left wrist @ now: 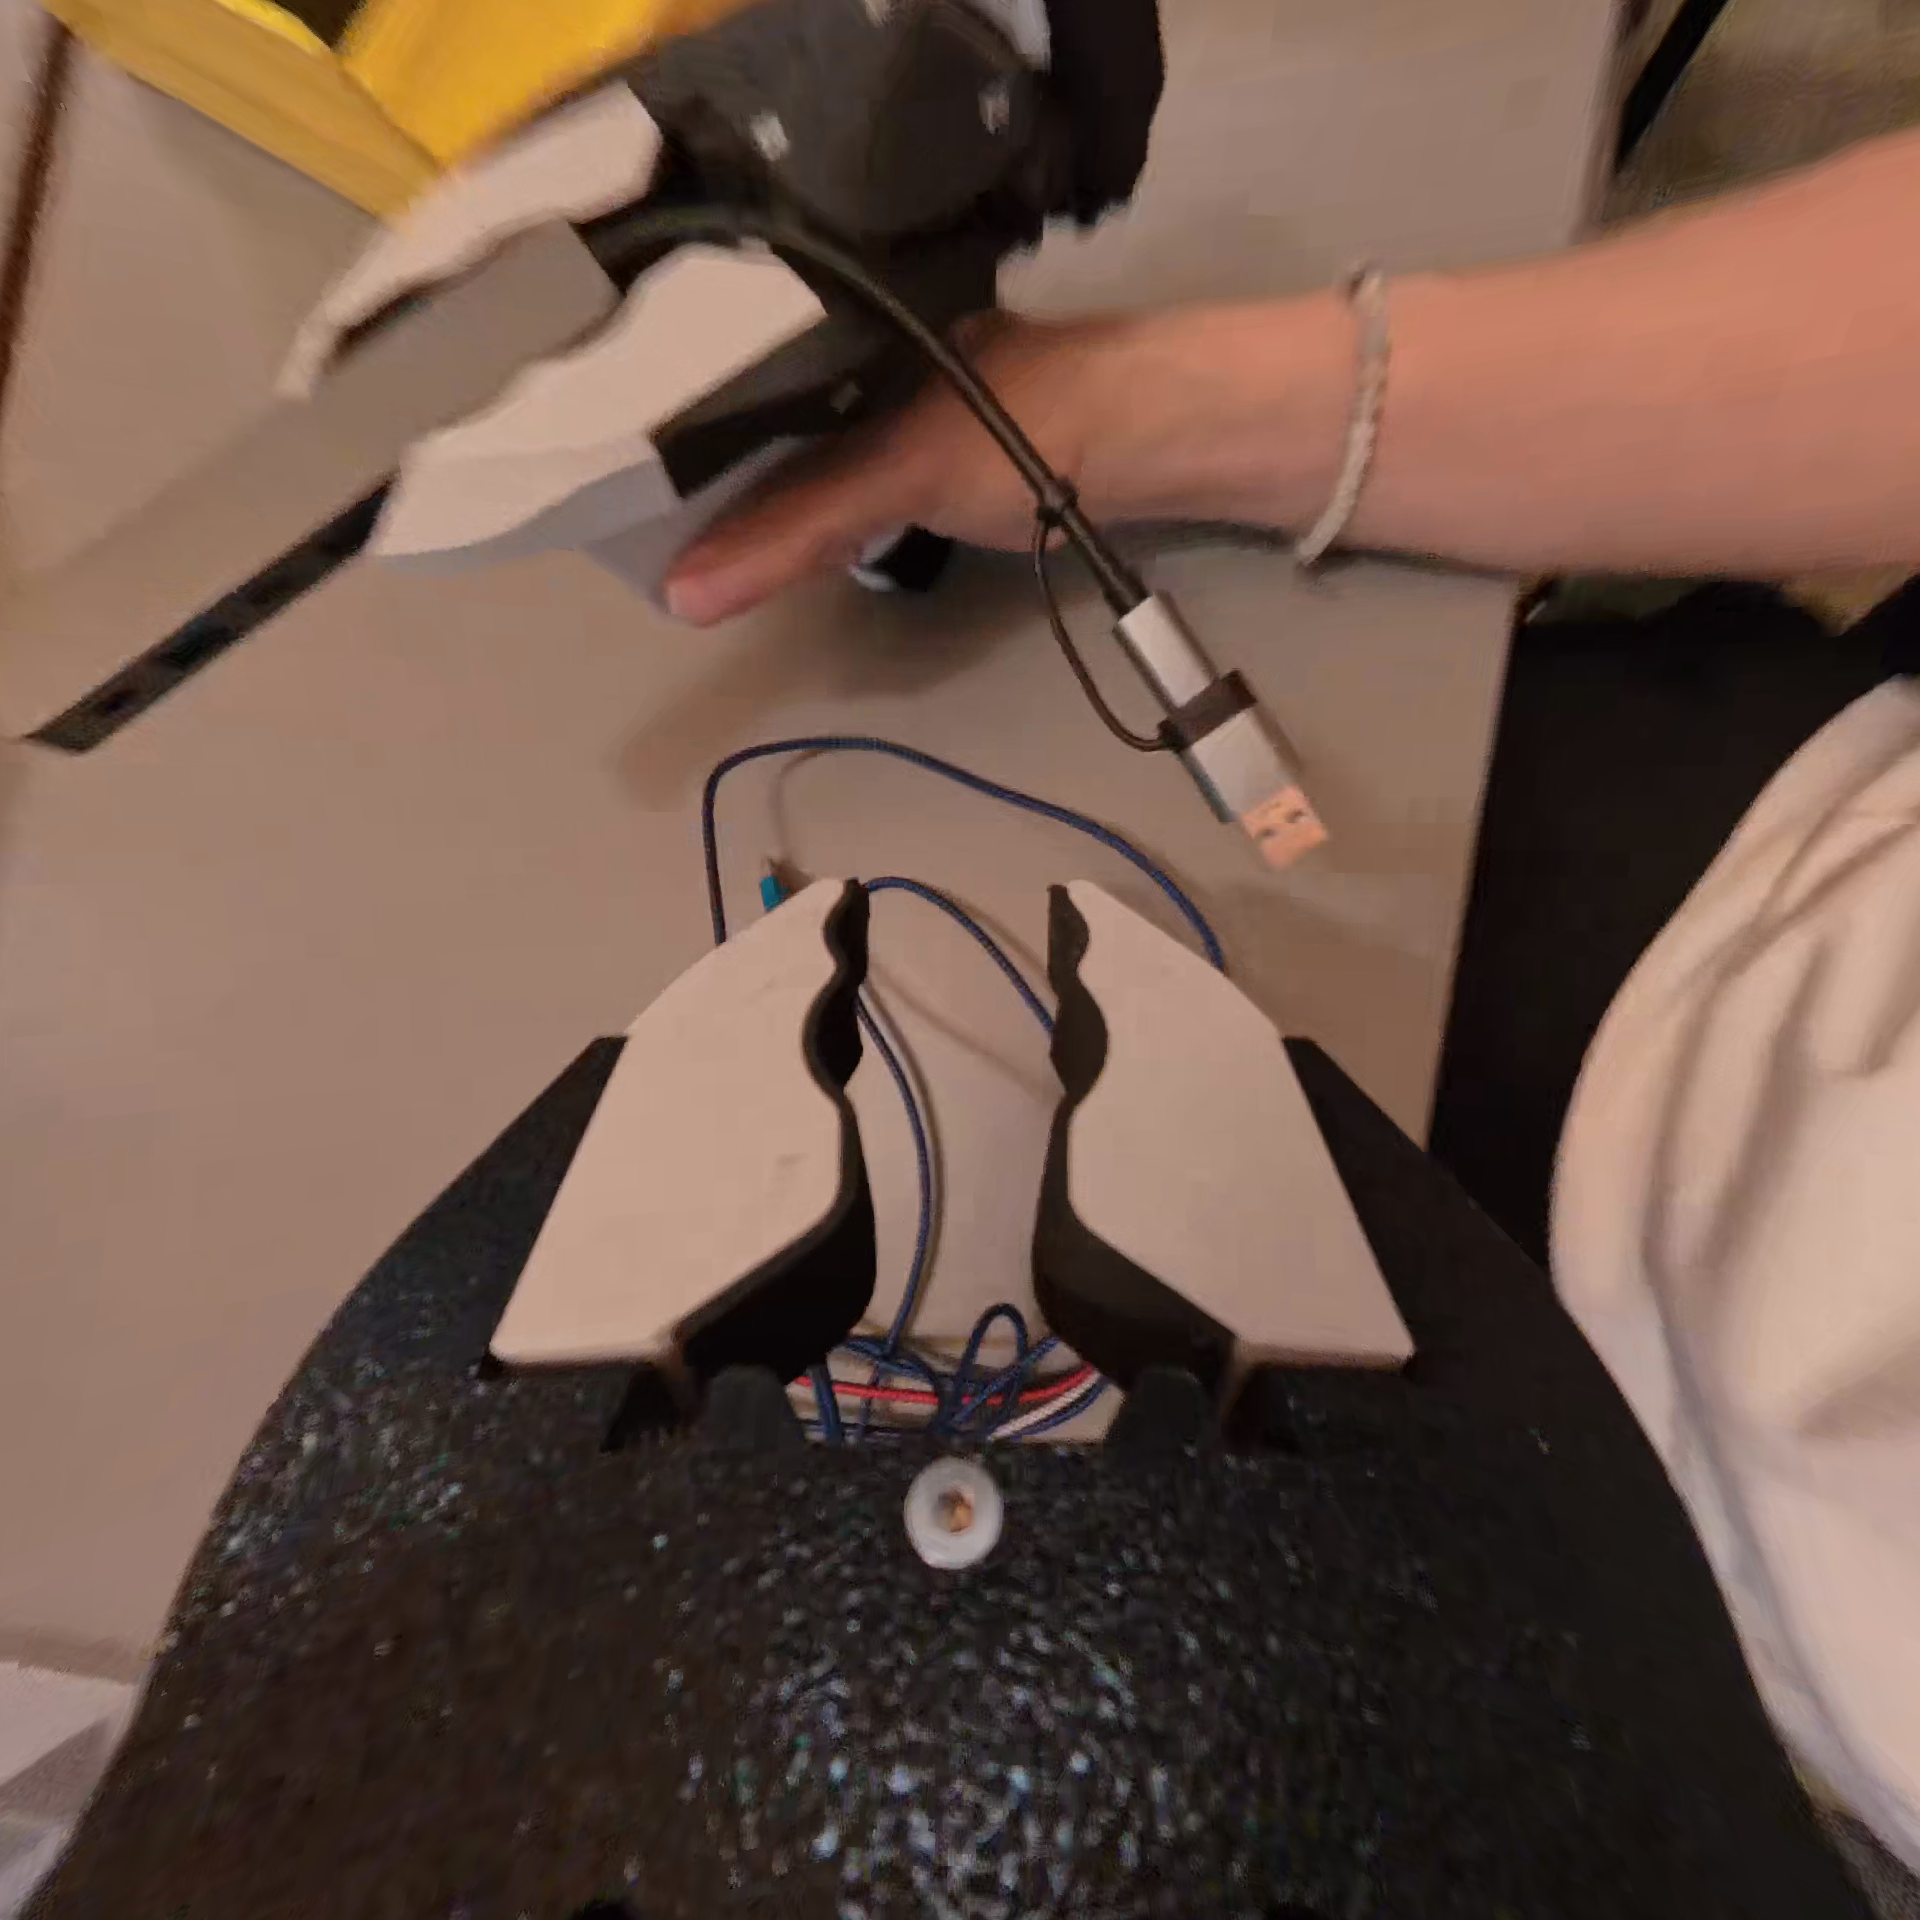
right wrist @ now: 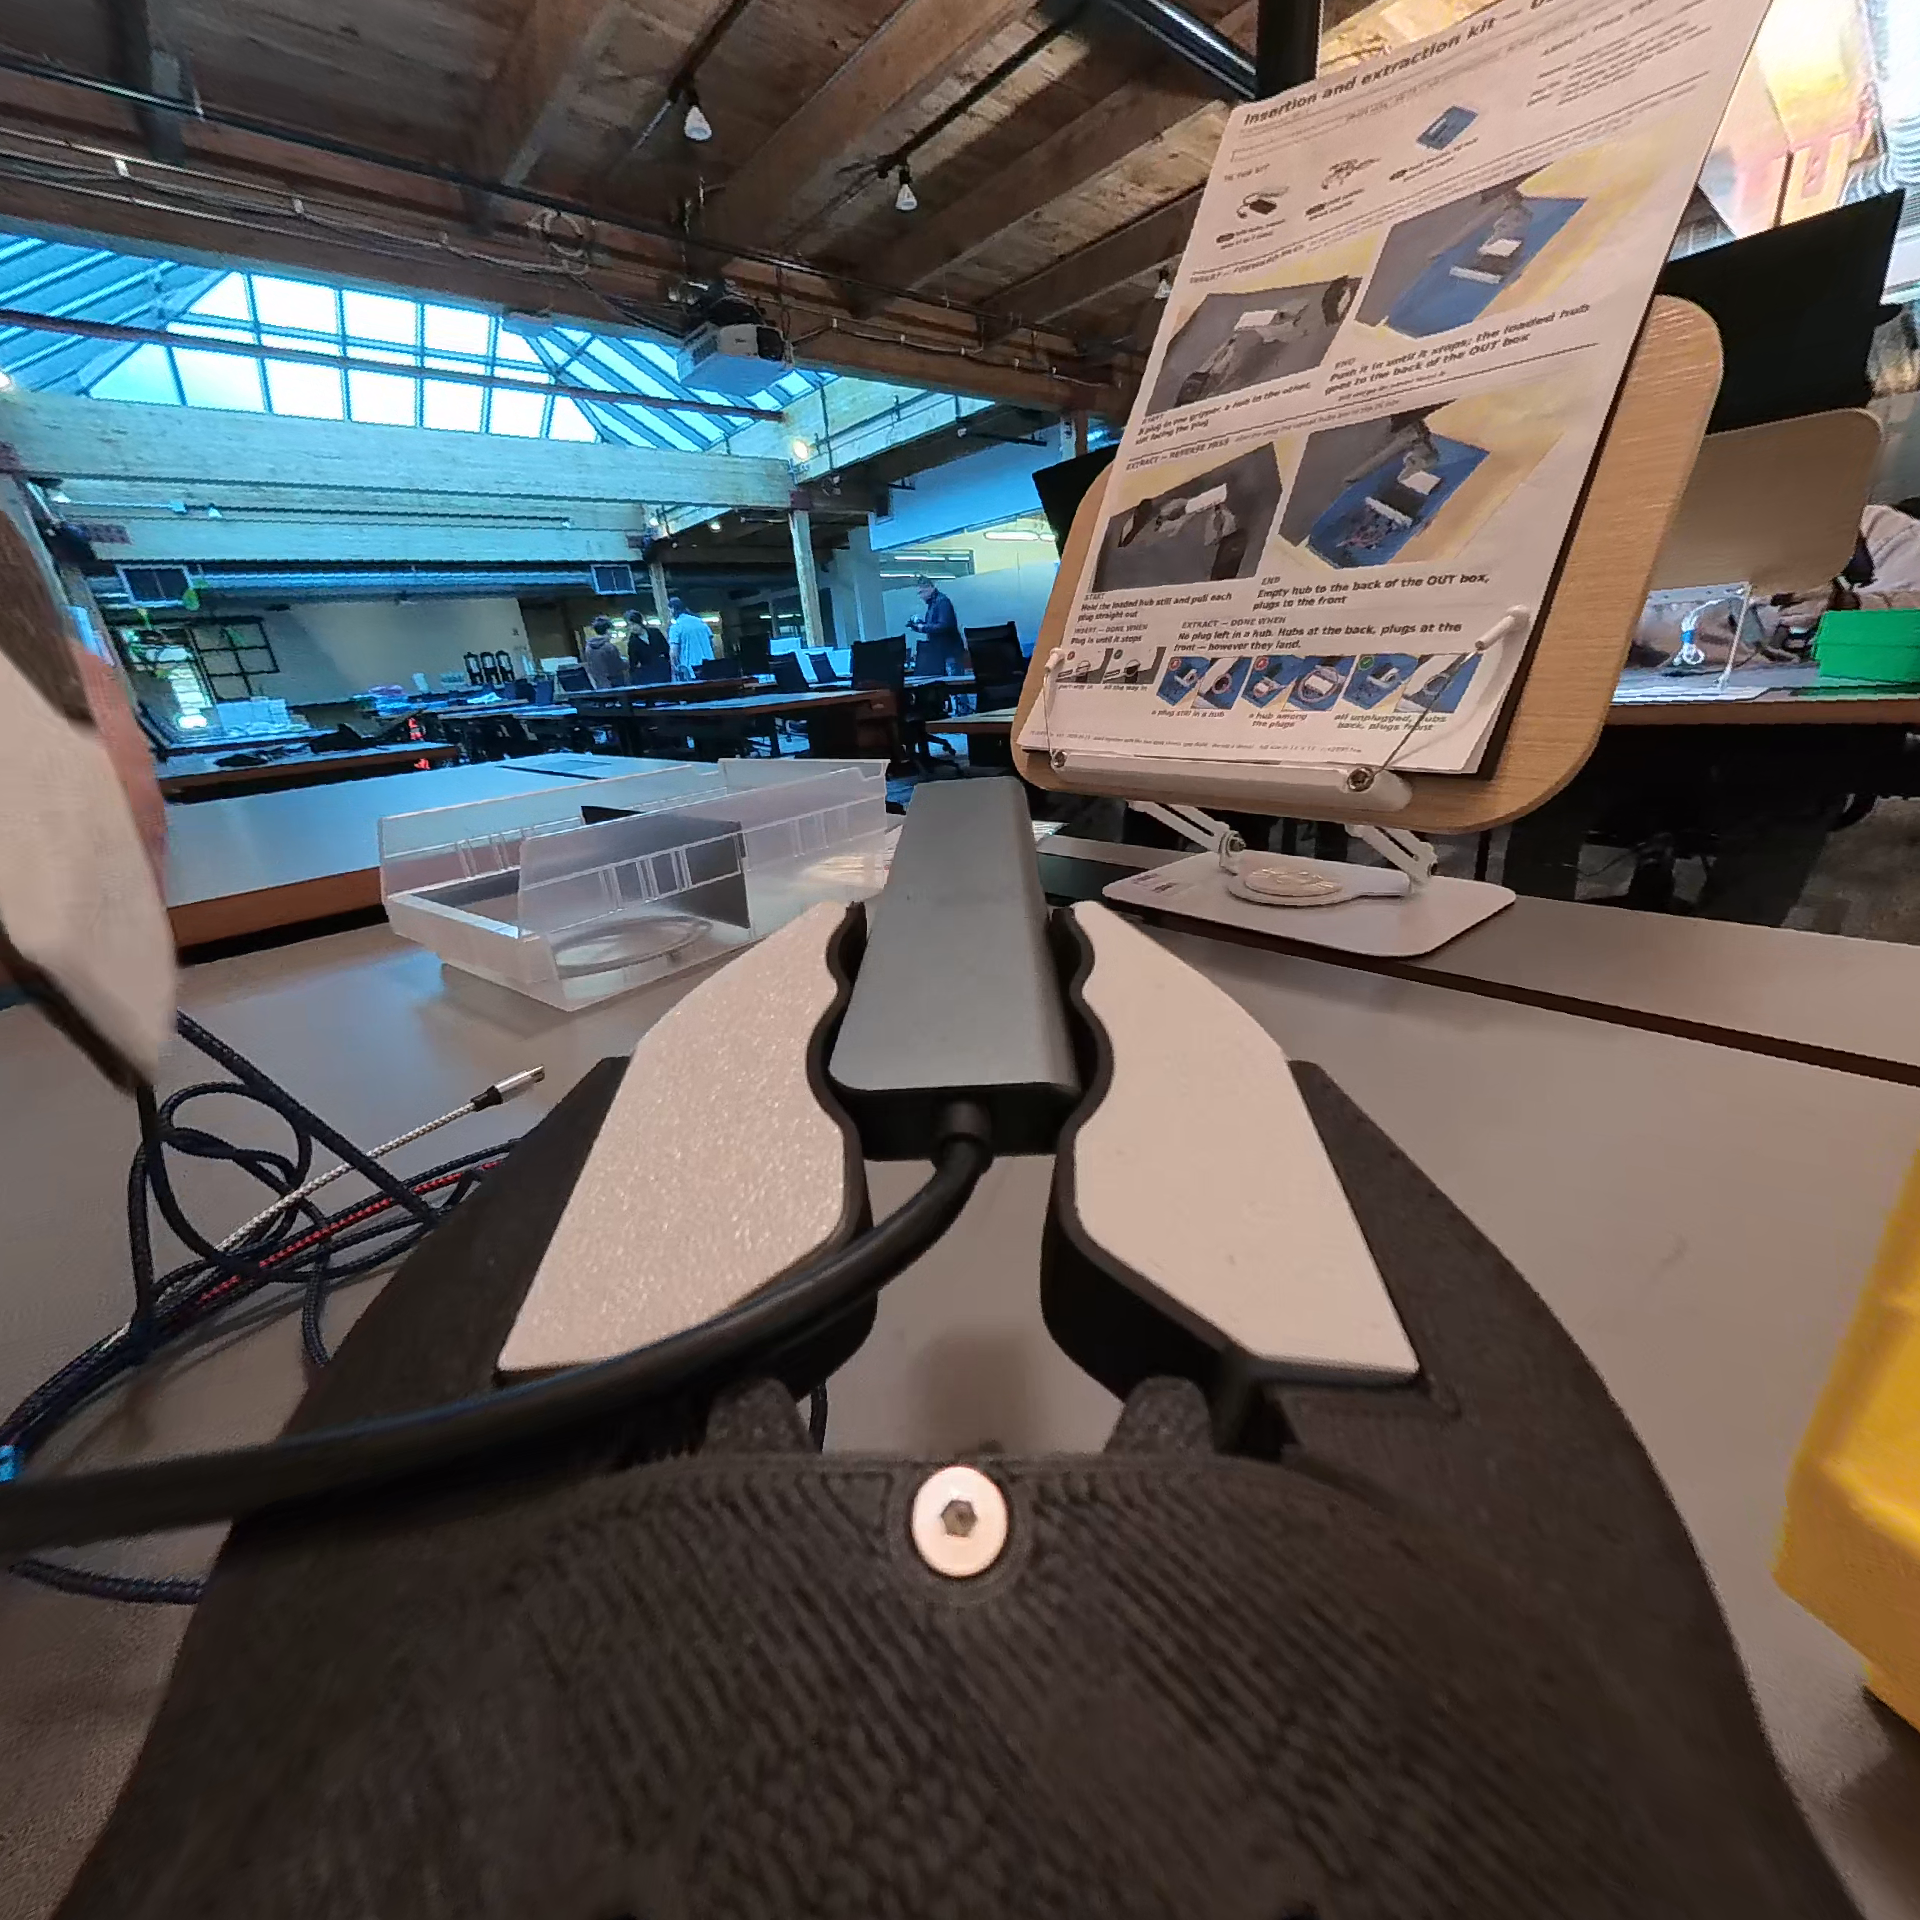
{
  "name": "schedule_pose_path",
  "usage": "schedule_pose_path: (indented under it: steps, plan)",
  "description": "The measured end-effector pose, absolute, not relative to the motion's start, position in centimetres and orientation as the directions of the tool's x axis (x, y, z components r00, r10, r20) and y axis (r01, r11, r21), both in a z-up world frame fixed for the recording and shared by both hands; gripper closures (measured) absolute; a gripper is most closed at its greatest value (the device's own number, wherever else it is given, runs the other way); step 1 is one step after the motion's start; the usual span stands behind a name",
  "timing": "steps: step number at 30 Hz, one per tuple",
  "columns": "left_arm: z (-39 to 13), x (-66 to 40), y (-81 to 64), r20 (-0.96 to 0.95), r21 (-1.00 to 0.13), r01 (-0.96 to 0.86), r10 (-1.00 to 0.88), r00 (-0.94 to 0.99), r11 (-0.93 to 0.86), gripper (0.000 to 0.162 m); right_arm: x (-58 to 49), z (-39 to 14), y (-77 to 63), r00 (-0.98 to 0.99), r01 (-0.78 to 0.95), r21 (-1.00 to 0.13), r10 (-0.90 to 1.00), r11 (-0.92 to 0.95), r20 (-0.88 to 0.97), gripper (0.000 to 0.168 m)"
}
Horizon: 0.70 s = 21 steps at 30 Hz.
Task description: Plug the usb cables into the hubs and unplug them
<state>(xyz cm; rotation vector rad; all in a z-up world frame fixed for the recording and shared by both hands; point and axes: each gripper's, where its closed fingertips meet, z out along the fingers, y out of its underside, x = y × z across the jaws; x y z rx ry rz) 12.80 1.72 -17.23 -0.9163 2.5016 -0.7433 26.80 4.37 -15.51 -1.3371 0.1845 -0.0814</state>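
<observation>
Grey table (left wrist: 312, 1039), left tongs (left wrist: 958, 904) agape over cables (left wrist: 904, 1122), right tongs (right wrist: 958, 914) clamp hub (right wrist: 956, 977), ports perhaps blurred.

- A clear plastic bin (right wrist: 634, 883) sits on the grey tabletop (right wrist: 1558, 1143).
- A wooden stand (right wrist: 1621, 582) holding a printed sheet (right wrist: 1351, 416) stands to its right.
- A yellow box (right wrist: 1860, 1455) lies at the right edge.

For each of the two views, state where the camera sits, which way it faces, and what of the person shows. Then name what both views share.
Left wrist view: on the open left gripper, facing down at blue cables on the table; the person's hand shows.
Right wrist view: on the right gripper, facing level across the room, clamping the dark hub.
Shared: hub, right gripper, cables, table.
</observation>
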Motion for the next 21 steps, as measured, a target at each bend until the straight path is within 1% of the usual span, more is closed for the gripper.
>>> schedule_pose_path:
  steps: [2,4,8,10,11,13,15,16,18,21]
  plan:
    - [-20.1,14.2,1.7,-0.248,-0.474,-0.467,-0.622,-0.743,0.747,0.131,26.9,-15.5,4.3,0.982,-0.048,-0.971,-0.168,0.236,-0.09,0.133]
    - [-22.6,16.0,2.6,-0.353,-0.396,-0.444,-0.58,-0.734,0.804,0.134,27.0,-15.4,4.2,0.981,-0.055,-0.968,-0.168,0.246,-0.098,0.133]
    - [-25.7,18.4,5.0,-0.478,-0.33,-0.421,-0.534,-0.697,0.845,0.132,27.2,-15.3,3.9,0.98,-0.072,-0.962,-0.161,0.265,-0.117,0.133]
    - [-25.6,19.3,6.0,-0.526,-0.35,-0.419,-0.546,-0.652,0.838,0.132,27.3,-15.2,3.8,0.979,-0.08,-0.958,-0.161,0.275,-0.128,0.133]
    - [-25.4,19.3,6.1,-0.513,-0.374,-0.435,-0.574,-0.639,0.819,0.132,27.4,-15.2,3.7,0.977,-0.087,-0.955,-0.161,0.283,-0.137,0.133]
    - [-24.0,18.7,5.3,-0.418,-0.449,-0.472,-0.645,-0.639,0.759,0.13,27.7,-15.1,3.4,0.974,-0.107,-0.947,-0.16,0.302,-0.161,0.133]
    - [-21.2,18.3,4.2,-0.357,-0.522,-0.484,-0.695,-0.624,0.702,0.13,28.0,-15.0,3.2,0.971,-0.127,-0.939,-0.153,0.319,-0.184,0.133]
    - [-19.8,18.0,3.7,-0.33,-0.541,-0.488,-0.706,-0.626,0.685,0.13,28.0,-14.9,3.1,0.97,-0.132,-0.937,-0.151,0.325,-0.189,0.133]
    - [-17.8,17.5,3.1,-0.276,-0.539,-0.515,-0.717,-0.64,0.667,0.13,28.0,-14.9,3.1,0.972,-0.136,-0.936,-0.141,0.324,-0.19,0.133]
    - [-17.2,17.9,4.4,-0.295,-0.464,-0.551,-0.708,-0.642,0.694,0.126,27.9,-14.9,3.2,0.973,-0.129,-0.939,-0.141,0.319,-0.181,0.133]
